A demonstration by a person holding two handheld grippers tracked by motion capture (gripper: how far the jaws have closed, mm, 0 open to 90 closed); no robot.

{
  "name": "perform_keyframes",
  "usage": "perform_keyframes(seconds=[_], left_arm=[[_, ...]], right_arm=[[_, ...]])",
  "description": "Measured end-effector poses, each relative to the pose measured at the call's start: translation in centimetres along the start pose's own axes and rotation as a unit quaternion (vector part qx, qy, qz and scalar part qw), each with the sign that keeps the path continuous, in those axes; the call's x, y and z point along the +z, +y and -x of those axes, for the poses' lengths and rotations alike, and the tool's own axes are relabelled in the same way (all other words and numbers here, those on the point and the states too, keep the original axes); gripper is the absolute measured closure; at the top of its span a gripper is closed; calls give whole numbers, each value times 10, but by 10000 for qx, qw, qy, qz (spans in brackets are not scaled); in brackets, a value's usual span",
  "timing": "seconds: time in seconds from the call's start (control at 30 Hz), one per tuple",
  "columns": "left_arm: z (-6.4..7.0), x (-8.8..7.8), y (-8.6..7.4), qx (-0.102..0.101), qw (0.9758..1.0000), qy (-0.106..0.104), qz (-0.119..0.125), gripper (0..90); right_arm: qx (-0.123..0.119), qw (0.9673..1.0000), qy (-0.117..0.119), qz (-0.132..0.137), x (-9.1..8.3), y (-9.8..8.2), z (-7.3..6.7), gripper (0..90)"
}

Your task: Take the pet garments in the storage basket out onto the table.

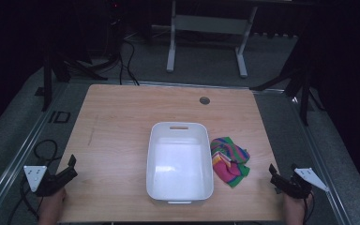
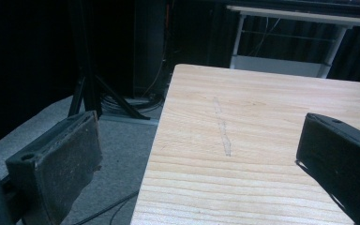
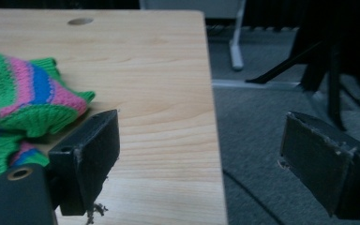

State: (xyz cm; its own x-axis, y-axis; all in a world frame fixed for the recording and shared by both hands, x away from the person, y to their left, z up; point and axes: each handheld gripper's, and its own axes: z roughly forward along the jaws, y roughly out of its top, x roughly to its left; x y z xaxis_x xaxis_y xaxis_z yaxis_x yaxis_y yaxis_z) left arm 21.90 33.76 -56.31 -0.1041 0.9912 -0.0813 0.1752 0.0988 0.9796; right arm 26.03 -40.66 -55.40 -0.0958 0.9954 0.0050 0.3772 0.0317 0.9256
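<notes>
High view showed both tools parked at the near corners of the wooden surface (image 1: 122, 117): the left tool (image 1: 71, 165) at the near-left edge, the right tool (image 1: 273, 172) at the near-right edge, each held from below by a hand. A white bin (image 1: 180, 161) stood near the middle of the surface, empty. Just to its right lay a striped knitted cloth (image 1: 229, 161) — green, pink and blue, bunched into a loose heap, close to the bin wall; whether it touched the wall could not be told.

Tool state: in the left gripper view the jaws stood wide apart over the surface edge, nothing between them. In the right gripper view the jaws were likewise spread and empty, one jaw over the wood, the other over the floor beyond the edge.

Position of the cloth relative to the right tool: the cloth (image 3: 23, 101) lay ahead and to the left of the nearer jaw, near it but apart — between the tool and the bin.

Judgement on the step: the reach for the cloth had probably not begun. To do it well, the right tool should swing left until the jaws straddle a raised fold, come down low, and close on a thick bunch rather than a single edge, so the heap lifts whole and clears the bin rim.
</notes>
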Motion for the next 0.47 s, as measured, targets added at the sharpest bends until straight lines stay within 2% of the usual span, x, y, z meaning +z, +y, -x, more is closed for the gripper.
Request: perform_keyframes(seconds=[0.1, 0.47], left_arm=[[0, 0, 0, -37, 10000, -3, 15, 9], [-2, 0, 0, -66, 10000, -20, 22, 9]], right_arm=[[67, 9999, -53, 124, -3, -2, 0, 121], [-13, 9998, -66, 193, -2, -2, -1, 131]])
